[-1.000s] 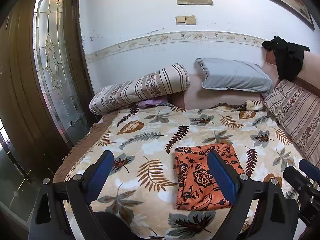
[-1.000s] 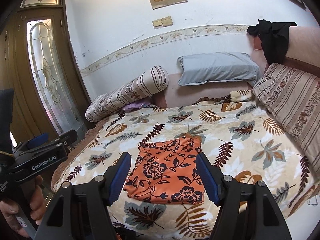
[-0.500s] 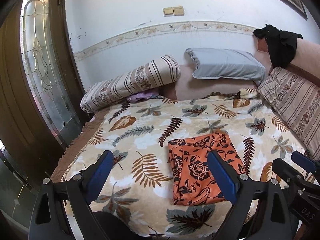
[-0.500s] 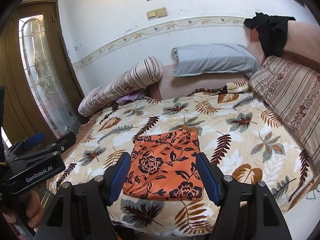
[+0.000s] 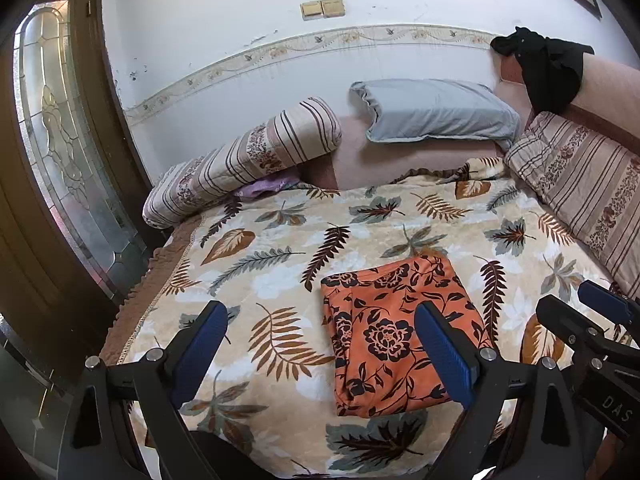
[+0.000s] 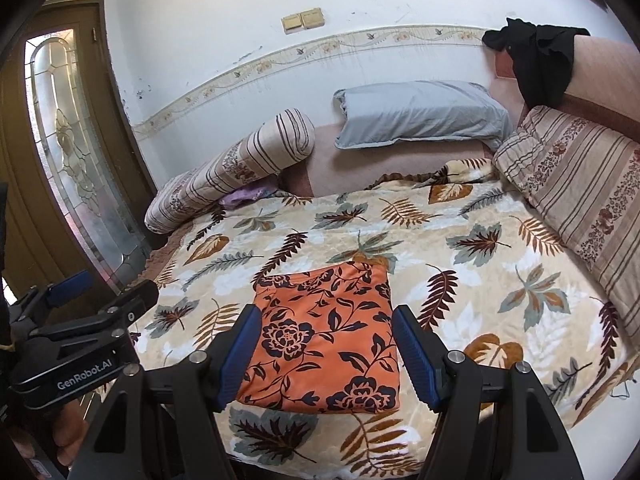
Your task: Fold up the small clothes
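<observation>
An orange garment with a dark flower print [image 5: 394, 332] [image 6: 326, 338] lies folded into a rough rectangle on the leaf-patterned blanket [image 5: 280, 264] [image 6: 500, 280], near the bed's front edge. My left gripper [image 5: 324, 344] hovers above the blanket, open and empty; its right finger overlaps the garment's right half in view, its left finger is over bare blanket. My right gripper [image 6: 328, 354] is open and empty too, its blue pads framing the garment's near half from above. Each gripper shows at the edge of the other's view.
A striped bolster [image 5: 248, 160], a grey pillow [image 5: 436, 110] and a striped cushion [image 5: 580, 184] line the far and right sides of the bed. Black cloth [image 5: 548, 68] hangs on the headboard. A glass-panelled door [image 5: 68, 160] stands left. A purple cloth [image 6: 246, 194] peeks from under the bolster.
Both grippers have moved forward and down toward the bed, so the orange garment looks larger and closer. Their jaws stayed at the same width.
</observation>
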{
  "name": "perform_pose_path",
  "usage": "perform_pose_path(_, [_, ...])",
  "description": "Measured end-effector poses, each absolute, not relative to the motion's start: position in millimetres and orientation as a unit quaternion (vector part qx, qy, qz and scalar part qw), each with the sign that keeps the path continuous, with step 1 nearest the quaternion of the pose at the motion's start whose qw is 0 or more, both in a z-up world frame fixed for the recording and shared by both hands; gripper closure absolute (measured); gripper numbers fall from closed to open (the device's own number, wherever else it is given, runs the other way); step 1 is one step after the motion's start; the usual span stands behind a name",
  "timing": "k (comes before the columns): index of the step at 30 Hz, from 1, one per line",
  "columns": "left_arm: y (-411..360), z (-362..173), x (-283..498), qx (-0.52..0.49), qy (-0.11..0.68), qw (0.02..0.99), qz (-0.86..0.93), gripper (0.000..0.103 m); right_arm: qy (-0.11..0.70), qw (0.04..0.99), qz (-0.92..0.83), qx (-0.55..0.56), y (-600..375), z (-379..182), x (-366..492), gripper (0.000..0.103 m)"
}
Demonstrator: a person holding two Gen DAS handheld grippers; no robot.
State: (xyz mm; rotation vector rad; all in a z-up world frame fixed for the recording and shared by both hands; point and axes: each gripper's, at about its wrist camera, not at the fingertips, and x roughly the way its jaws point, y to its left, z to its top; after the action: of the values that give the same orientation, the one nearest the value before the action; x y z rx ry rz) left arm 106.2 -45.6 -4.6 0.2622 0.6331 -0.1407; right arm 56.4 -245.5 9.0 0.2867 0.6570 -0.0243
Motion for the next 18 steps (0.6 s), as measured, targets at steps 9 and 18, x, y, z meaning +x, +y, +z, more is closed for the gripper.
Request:
perform_pose_path(9, [-49.0, -9.6, 117.5, 0.127, 0.325, 0.934, -0.071, 0.009, 0.327, 0.935, -0.02, 0.136, -252.8, -0.3, 64.0, 0.032])
perform_pose_path(18, [-50.7, -14.4, 122.5, 0.127, 0.33, 0.932, -0.075, 0.008, 0.329, 0.935, -0.014, 0.13, -252.5, -4.8, 69.9, 0.032])
